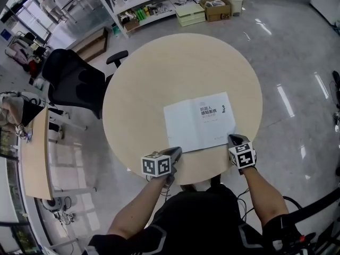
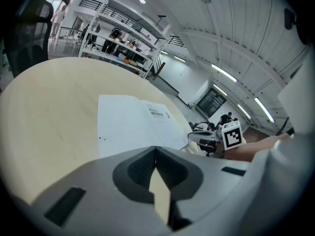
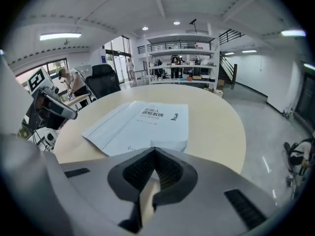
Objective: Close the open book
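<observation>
- We see the open book (image 1: 199, 124) lying flat on the round pale table (image 1: 159, 62), toward the near right part of the top.
- Its left page is blank, and its right page carries a few lines of dark print.
- Our left gripper (image 1: 176, 151) sits at the near edge of the table, just beside the book's near left corner. In its own view the jaws meet at the tips with nothing between them, and the book (image 2: 133, 124) lies just ahead.
- Our right gripper (image 1: 234, 138) is at the book's near right corner. Its jaws are pressed together and hold nothing. We cannot tell whether the tips touch the paper.
- In the right gripper view the book (image 3: 142, 122) spreads out straight in front of the closed jaws.
- Each gripper shows in the other's view, off to the side of the book.
- Beyond the table stand a black office chair (image 1: 74, 81) at the left and white shelving (image 1: 159, 4) at the far end. A cardboard box (image 1: 217, 8) sits on the floor by the shelving.
</observation>
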### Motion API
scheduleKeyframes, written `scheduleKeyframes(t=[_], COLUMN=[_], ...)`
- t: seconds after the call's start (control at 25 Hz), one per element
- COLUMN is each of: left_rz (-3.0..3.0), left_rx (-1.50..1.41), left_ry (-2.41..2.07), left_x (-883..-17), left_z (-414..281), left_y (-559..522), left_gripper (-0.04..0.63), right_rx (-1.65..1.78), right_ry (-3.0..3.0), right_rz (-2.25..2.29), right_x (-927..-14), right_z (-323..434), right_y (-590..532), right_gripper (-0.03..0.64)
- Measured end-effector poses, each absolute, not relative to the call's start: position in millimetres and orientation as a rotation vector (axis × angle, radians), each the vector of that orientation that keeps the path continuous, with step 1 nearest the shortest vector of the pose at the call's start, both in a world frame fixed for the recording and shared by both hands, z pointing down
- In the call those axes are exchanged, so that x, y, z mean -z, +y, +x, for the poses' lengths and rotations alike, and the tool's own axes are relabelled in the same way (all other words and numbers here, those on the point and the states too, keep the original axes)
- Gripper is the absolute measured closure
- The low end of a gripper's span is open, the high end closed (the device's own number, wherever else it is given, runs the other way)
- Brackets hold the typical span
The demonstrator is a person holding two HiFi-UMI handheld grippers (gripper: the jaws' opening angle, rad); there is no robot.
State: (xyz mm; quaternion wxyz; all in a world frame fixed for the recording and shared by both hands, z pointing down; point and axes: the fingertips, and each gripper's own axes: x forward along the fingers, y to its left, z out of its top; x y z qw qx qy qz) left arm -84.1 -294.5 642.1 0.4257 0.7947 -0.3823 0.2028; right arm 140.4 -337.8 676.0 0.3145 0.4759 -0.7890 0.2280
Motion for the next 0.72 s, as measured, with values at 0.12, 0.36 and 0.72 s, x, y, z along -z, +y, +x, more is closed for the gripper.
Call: scheduleKeyframes(t=[0.12,0.36,0.72], left_rz=[1.994,1.996,1.995], left_rx=[-0.502,-0.495,-0.479], left_ry=[-0.947,-0.935,-0.931], left_x=[-638.4,-641.8,-642.8], left_z=[-77.8,-71.5,-72.6], left_y=[-296.3,-301.5,-302.4], left_gripper=[0.609,0.609,0.609], right_rx=[-0.636,-0.700,-0.822], right_ry=[-2.086,-2.064,-2.010], right_rz=[1.263,1.305,1.386], right_x=[-676.3,-683.3,-691.8], right_z=[144.1,156.4,177.7], right_y=[-333.1,-330.1,-321.5], right_gripper=[0.619,0.619,0.619])
